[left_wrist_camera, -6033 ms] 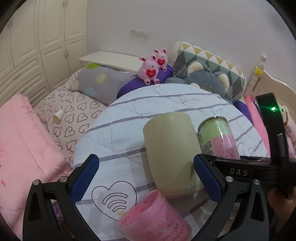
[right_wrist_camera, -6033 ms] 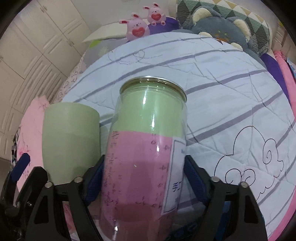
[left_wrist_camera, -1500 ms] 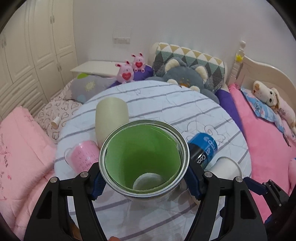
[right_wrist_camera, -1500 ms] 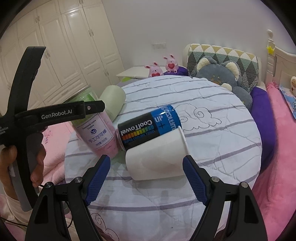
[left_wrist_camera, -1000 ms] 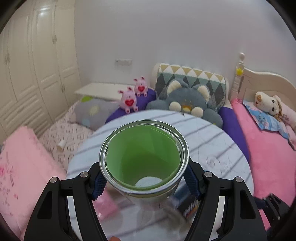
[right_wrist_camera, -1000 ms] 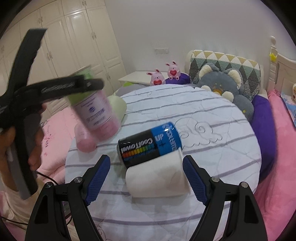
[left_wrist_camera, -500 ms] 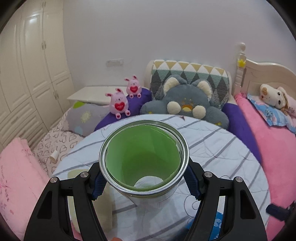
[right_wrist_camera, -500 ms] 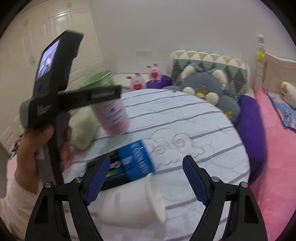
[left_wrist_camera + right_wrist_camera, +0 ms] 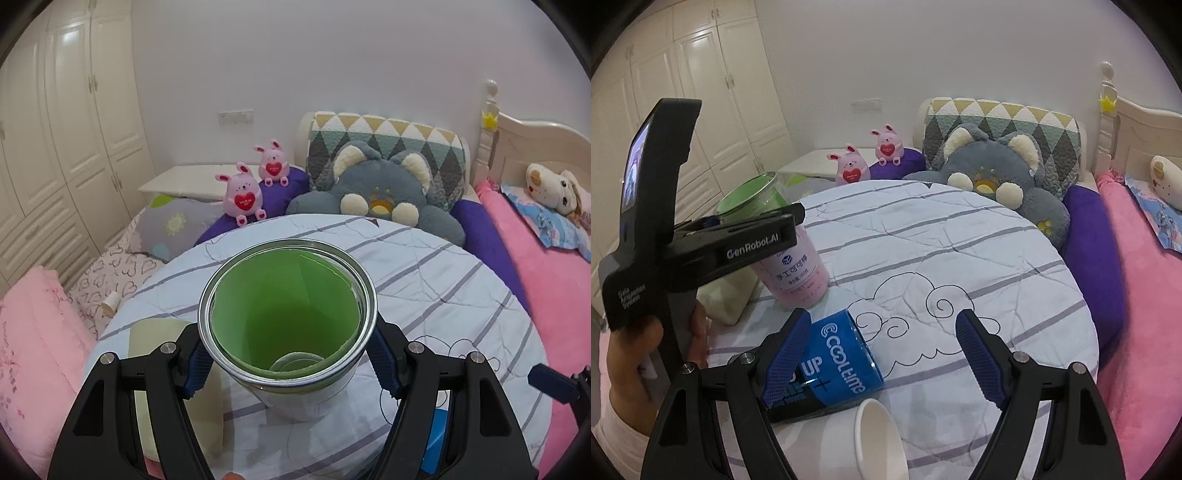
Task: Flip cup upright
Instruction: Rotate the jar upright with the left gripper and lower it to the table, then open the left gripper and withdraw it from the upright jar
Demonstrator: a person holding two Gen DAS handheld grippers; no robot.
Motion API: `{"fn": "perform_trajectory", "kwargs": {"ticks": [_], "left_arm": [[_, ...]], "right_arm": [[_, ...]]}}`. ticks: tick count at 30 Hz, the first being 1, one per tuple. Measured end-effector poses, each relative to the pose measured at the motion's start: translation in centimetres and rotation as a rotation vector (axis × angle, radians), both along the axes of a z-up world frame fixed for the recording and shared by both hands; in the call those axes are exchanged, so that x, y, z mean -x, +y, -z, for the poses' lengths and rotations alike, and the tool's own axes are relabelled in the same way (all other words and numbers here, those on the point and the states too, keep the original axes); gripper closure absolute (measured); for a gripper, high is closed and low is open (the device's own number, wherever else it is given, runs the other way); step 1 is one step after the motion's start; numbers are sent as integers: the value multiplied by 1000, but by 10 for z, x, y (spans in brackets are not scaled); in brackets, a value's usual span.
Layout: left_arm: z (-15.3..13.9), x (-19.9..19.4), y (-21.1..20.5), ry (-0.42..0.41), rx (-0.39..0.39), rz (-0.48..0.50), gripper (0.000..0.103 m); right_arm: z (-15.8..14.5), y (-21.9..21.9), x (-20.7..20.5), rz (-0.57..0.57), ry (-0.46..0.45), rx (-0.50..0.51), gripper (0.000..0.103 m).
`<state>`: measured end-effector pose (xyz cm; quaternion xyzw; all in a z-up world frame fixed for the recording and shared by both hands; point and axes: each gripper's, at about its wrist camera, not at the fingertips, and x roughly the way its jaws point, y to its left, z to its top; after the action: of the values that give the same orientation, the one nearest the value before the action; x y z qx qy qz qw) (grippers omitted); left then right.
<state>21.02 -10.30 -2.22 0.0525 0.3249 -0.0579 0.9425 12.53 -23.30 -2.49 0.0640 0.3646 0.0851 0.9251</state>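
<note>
Grasping the upright jar (image 9: 288,328), our left gripper (image 9: 290,356) sets it on the counter (image 9: 960,251); next, unclamp. Our right gripper (image 9: 882,354) hangs released.

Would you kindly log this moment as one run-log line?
left hand-held gripper: shut on green-lined jar, upright on quilt | right hand-held gripper: open, empty | white cup: lying down

Green-lined cup (image 9: 284,325); striped quilt (image 9: 443,295)
</note>
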Motion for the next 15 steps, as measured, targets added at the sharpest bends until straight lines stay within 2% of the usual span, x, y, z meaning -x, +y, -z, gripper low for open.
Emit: {"fn": "perform_trajectory", "kwargs": {"ticks": [4, 7, 9, 11, 15], "left_arm": [[1, 4, -1, 0, -3, -3, 28], [-2, 8, 0, -9, -6, -4, 15], [-5, 12, 3, -20, -2, -2, 15], [-7, 15, 5, -20, -3, -7, 4], [-10, 20, 11, -25, 9, -11, 2]], "right_arm": [[1, -2, -4, 8, 2, 1, 21], [2, -1, -5, 14, 7, 9, 21], [3, 0, -6, 15, 10, 9, 21], [2, 1, -5, 14, 11, 6, 21], [-1, 3, -3, 13, 6, 7, 21]]}}
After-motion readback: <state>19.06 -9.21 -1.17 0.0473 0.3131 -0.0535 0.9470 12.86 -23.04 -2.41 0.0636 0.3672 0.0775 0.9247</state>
